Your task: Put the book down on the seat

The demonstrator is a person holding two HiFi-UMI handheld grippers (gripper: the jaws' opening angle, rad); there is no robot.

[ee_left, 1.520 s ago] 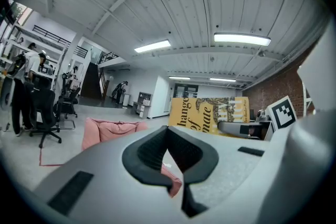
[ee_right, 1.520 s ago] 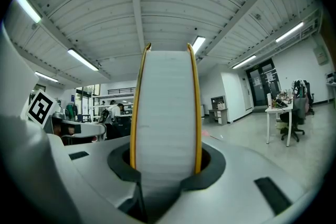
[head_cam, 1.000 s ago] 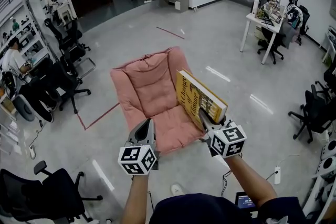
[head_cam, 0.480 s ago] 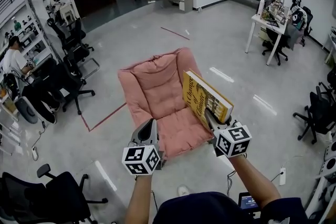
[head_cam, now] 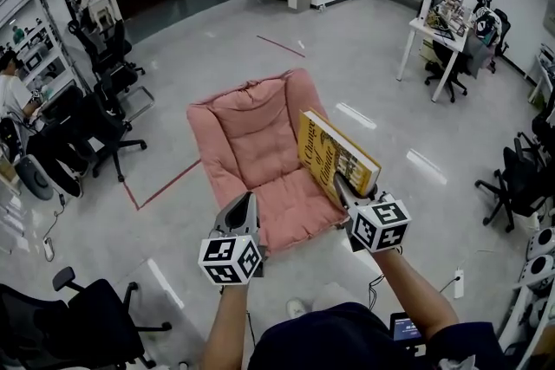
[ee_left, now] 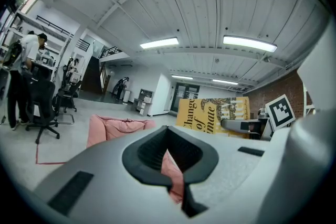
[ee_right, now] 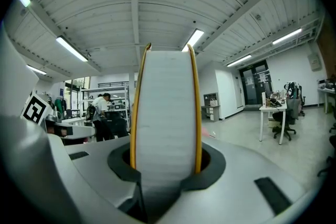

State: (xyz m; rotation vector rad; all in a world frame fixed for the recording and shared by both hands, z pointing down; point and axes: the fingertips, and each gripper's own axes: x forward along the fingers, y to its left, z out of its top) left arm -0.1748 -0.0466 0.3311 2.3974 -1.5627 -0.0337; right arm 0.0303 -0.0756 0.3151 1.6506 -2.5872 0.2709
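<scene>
Left gripper [head_cam: 249, 198]: empty, fingers [head_cam: 240, 219] pressed together, idle at near left.
Right gripper [head_cam: 336, 183]: fingers [head_cam: 344, 195] clenched on the lower edge of the book [head_cam: 334, 153].
Book: yellow, up on edge and tilted, in the air over the right side of the seat [head_cam: 247, 139].
Seat: pink, padded, cushion bare, so the landing zone's wide open!
Step in hand: lower it, roll the cover flat over mid-cushion, and release only once it rests. That soft padding could tip it.

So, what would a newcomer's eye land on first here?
The pink padded seat on the grey floor, mid-frame in the head view. Next, the yellow book, held upright on edge by the seat's right side, clamped in the right gripper's jaws.
</scene>
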